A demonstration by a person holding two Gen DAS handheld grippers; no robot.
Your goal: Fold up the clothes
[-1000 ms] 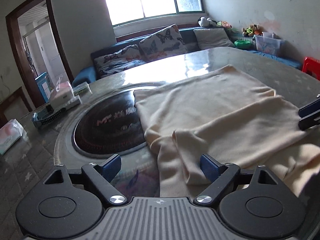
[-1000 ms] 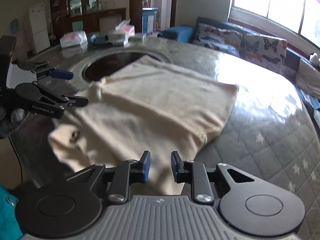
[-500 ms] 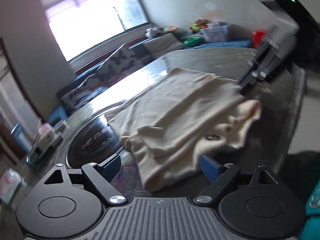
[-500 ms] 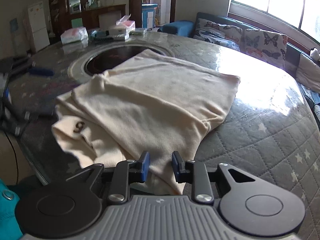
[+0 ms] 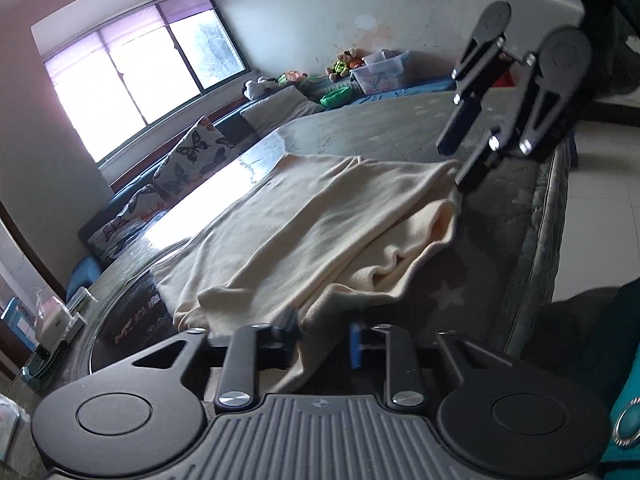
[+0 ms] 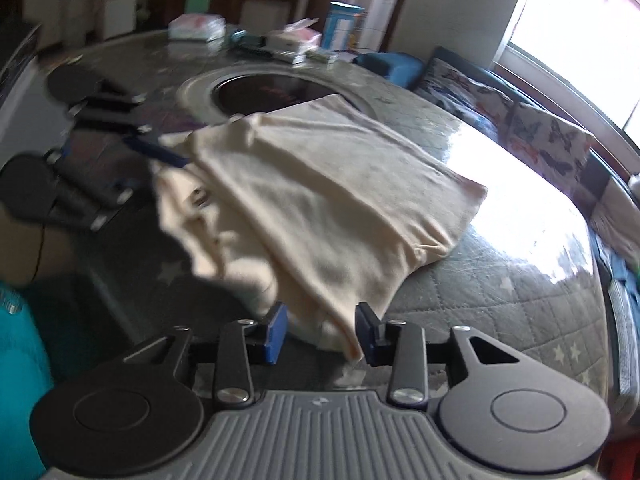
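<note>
We see the cream garment (image 5: 320,236) lying partly folded mid-frame on the quilted tabletop (image 5: 500,240), beside the dark inset disc (image 6: 272,94). Left gripper (image 5: 324,342): fingers moderately apart, a garment edge draped between them. Right gripper (image 6: 320,334): fingers moderately apart around the near hem; grip not made.

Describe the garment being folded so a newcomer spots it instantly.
Start at the big round table with the dark circular inset. The cream garment lies across it, beside that inset. It is the only large pale cloth there; the small packets sit at the far edge.
</note>
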